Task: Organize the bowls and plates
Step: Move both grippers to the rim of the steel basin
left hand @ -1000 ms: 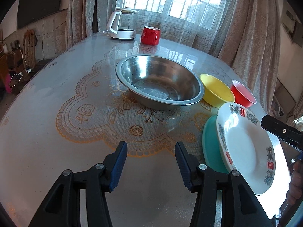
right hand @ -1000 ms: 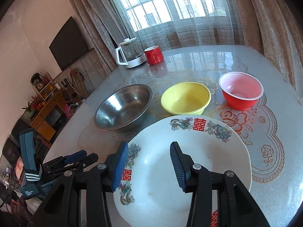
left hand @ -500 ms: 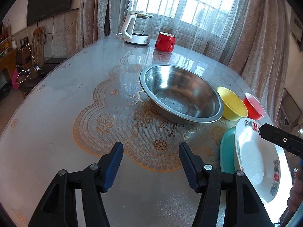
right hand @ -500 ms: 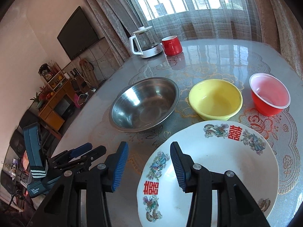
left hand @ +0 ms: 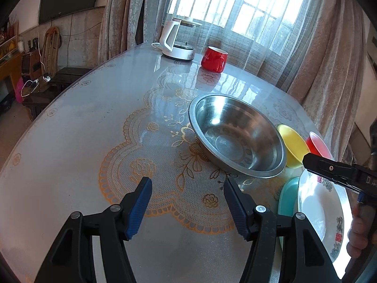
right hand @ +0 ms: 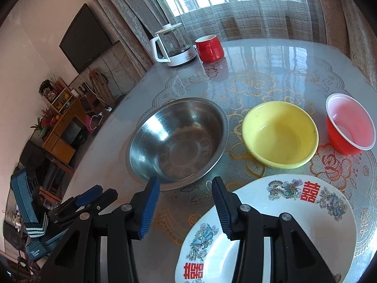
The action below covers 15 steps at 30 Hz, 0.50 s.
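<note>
Right wrist view: right gripper (right hand: 185,204) jaws apart, empty, above table between steel bowl (right hand: 176,139) and white plate (right hand: 271,235). Left gripper (left hand: 186,204) jaws apart, idle. Step: plate stacked on teal plate (left hand: 286,200); next likely nest yellow bowl (right hand: 280,133).

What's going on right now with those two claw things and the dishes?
Left gripper open, empty. Right gripper open, above white plate edge. Plate on teal plate. Steel bowl close ahead.

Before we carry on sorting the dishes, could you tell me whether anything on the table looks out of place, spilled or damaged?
Nothing stands out. The steel bowl, yellow bowl and red bowl sit upright and empty; the decorated plate lies over a teal plate. No spills or cracks are visible.
</note>
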Motion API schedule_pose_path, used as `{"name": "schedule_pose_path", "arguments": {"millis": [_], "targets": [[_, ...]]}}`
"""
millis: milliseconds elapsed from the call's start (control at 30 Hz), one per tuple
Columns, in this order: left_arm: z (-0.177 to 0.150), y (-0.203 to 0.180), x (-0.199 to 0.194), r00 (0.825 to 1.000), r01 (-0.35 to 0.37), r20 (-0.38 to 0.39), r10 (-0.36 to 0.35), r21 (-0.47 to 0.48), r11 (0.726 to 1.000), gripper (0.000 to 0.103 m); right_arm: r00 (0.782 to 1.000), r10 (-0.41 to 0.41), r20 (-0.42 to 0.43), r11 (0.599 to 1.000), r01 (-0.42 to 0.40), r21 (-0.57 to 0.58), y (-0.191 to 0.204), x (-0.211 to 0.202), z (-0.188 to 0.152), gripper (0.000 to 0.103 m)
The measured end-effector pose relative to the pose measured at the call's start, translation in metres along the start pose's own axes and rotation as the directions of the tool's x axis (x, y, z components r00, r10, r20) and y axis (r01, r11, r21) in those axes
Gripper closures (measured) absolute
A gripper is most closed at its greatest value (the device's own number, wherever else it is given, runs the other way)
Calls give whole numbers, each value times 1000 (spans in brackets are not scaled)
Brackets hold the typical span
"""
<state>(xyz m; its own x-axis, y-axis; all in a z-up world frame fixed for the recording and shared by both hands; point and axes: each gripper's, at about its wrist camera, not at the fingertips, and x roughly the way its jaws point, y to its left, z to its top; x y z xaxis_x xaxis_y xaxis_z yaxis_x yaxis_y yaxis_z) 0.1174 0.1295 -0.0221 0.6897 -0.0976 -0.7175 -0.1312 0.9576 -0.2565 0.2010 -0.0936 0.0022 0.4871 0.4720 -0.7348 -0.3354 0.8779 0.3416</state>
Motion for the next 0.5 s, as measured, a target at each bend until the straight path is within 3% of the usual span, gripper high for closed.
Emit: {"name": "schedule_pose_path", "arguments": {"millis": [500], "targets": [[38,9,21,998,55,1,-55,-21,998,38,998,-33,-50,996,37,82,-19,35,27,56]]}}
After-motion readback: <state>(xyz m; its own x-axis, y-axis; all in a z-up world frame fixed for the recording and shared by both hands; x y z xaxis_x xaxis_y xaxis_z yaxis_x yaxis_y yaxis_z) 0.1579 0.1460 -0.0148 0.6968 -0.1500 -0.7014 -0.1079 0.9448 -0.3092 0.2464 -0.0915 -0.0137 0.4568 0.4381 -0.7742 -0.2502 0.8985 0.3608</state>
